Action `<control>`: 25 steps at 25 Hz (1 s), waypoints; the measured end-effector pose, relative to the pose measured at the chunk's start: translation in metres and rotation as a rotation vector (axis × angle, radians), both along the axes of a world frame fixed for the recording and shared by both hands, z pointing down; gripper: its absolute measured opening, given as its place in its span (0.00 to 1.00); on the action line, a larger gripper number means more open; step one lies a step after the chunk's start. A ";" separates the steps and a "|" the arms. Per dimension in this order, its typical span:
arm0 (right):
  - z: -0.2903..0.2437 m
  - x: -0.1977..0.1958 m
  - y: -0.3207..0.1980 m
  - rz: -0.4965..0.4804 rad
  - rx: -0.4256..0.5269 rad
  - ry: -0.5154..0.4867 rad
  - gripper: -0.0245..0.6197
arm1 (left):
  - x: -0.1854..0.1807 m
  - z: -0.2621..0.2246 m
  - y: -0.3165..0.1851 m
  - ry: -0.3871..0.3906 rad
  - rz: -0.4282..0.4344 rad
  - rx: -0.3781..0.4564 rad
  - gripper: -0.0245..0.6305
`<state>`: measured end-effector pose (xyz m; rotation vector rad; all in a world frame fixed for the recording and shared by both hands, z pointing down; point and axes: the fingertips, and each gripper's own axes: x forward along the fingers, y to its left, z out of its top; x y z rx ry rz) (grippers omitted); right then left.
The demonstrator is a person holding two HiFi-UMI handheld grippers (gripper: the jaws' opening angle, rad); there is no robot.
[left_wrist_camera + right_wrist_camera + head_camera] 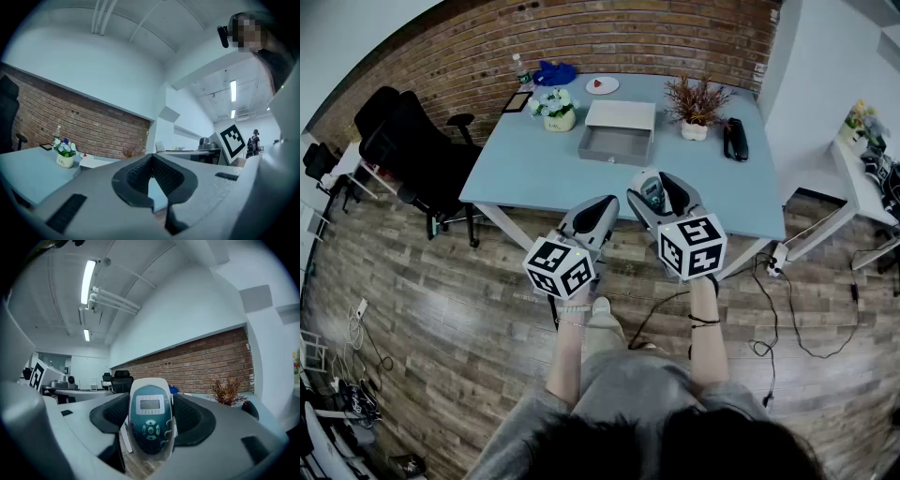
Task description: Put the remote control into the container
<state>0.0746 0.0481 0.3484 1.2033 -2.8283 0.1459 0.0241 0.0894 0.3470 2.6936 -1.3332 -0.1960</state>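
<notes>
Fingers (pixel 191 416) on the right gripper (pixel 151 401) pinch the remote control (pixel 149 427), ready for the container (pixel 614 156) ahead; the left gripper (pixel 151 163) has its own pressed together, empty.

1. We note a light-blue table (pixel 534 159) against a brick wall (pixel 581 37).
2. On it: potted white flowers (pixel 556 109), a potted dried plant (pixel 696 103), a white plate (pixel 602 85).
3. Black office chair (pixel 408 145) near its left end.

An office: a pale blue desk (pixel 534 173) stands against an exposed-brick wall (pixel 581 37), with a black swivel chair (pixel 403 141) beside it on wood-plank flooring (pixel 441 309) trailed with cables (pixel 797 328). 2 potted plants (pixel 556 108) sit on the desk, another desk (pixel 862 183) stands at its right, and strip lights (pixel 87 280) run along the ceiling.
</notes>
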 end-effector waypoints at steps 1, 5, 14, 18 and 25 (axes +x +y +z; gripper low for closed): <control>0.001 0.000 0.000 -0.003 -0.002 0.001 0.48 | 0.001 0.001 0.000 0.000 0.000 -0.002 0.04; 0.004 -0.001 0.000 -0.010 -0.006 0.012 0.48 | 0.002 0.004 -0.001 0.002 -0.002 -0.007 0.04; 0.019 0.003 -0.004 -0.007 -0.041 0.008 0.48 | 0.006 0.013 -0.005 -0.003 -0.014 -0.030 0.04; 0.021 0.000 -0.011 -0.022 -0.052 0.007 0.48 | 0.005 0.015 -0.012 -0.008 -0.027 -0.039 0.04; 0.032 -0.009 -0.024 -0.060 -0.078 0.014 0.48 | -0.002 0.025 -0.023 -0.004 -0.053 -0.067 0.04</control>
